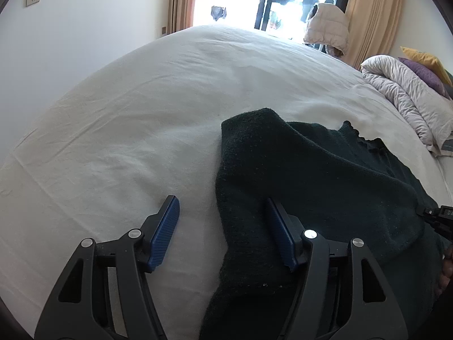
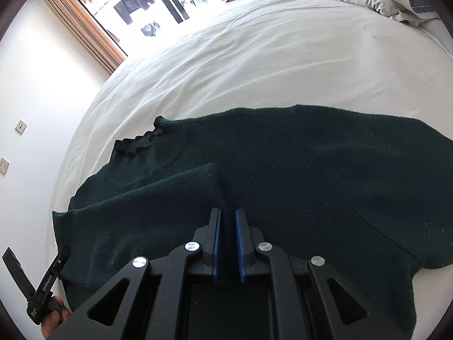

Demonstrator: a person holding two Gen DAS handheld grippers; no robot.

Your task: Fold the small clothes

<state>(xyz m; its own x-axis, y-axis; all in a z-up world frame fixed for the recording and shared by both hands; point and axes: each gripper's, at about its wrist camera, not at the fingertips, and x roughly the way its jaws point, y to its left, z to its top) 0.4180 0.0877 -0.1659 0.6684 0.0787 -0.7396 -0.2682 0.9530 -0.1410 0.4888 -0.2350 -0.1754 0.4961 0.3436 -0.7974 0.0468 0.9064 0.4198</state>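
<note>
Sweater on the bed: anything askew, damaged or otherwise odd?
No damage visible. The dark green sweater lies unevenly on the white sheet: one sleeve is flopped over the body at a slant, and the scalloped neckline is rumpled. That fits a fold in progress. The bunched duvet sits apart.

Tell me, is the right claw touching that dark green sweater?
Touching. The right wrist view shows the right claw nearly closed, its blue pads pinching a fold of the dark green sweater on the bed.
</note>
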